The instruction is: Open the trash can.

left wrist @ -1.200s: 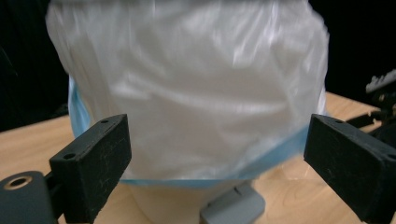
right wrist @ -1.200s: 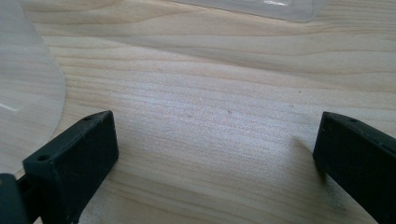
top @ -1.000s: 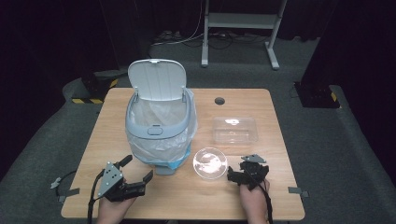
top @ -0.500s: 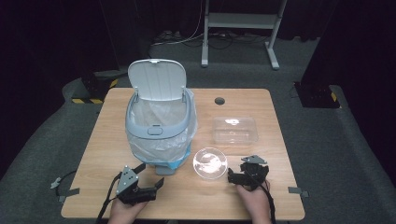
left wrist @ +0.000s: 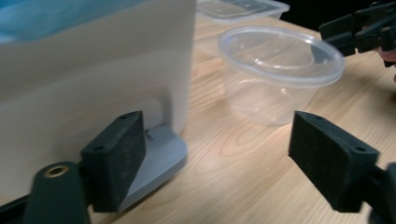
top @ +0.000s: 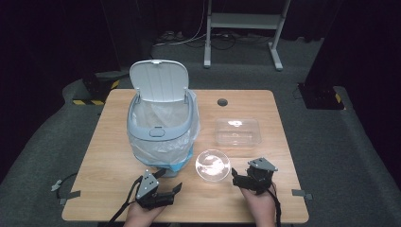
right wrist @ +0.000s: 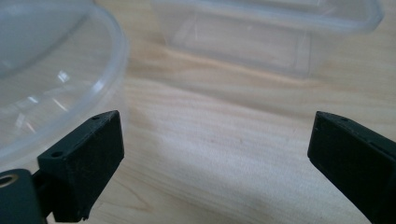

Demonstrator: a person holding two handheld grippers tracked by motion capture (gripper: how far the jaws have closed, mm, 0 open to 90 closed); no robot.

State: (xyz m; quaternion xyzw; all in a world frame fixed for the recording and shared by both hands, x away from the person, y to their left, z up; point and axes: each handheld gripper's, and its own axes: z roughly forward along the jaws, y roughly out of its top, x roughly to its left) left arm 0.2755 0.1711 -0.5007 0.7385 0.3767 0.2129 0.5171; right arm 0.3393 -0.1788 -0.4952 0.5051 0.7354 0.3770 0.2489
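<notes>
A grey pedal bin (top: 161, 127) with its lid up and a clear liner stands at the table's left middle. My left gripper (top: 169, 180) lies low in front of it, open. Its jaws have just been closing, and its left pad (left wrist: 116, 154) is beside the bin's pedal (left wrist: 161, 151) with nothing gripped. A round clear tub (top: 213, 164) sits right of the bin. My right gripper (top: 235, 177) points at its rim, open. Its jaws have just been closing slightly, with bare wood between them (right wrist: 215, 130). The tub (right wrist: 46, 70) lies left of its left pad.
A rectangular clear container (top: 238, 131) rests behind the round tub, also seen as the rectangular container (right wrist: 261, 32) ahead of the right jaws. The wooden table (top: 113, 170) has a cable hole (top: 222, 102) at the back. The right gripper (left wrist: 359, 25) shows beyond the tub (left wrist: 280, 70).
The left gripper has slid right along the table's front edge to the foot of the bin and sunk lower, with its jaws narrower. The right gripper has stayed beside the round tub.
</notes>
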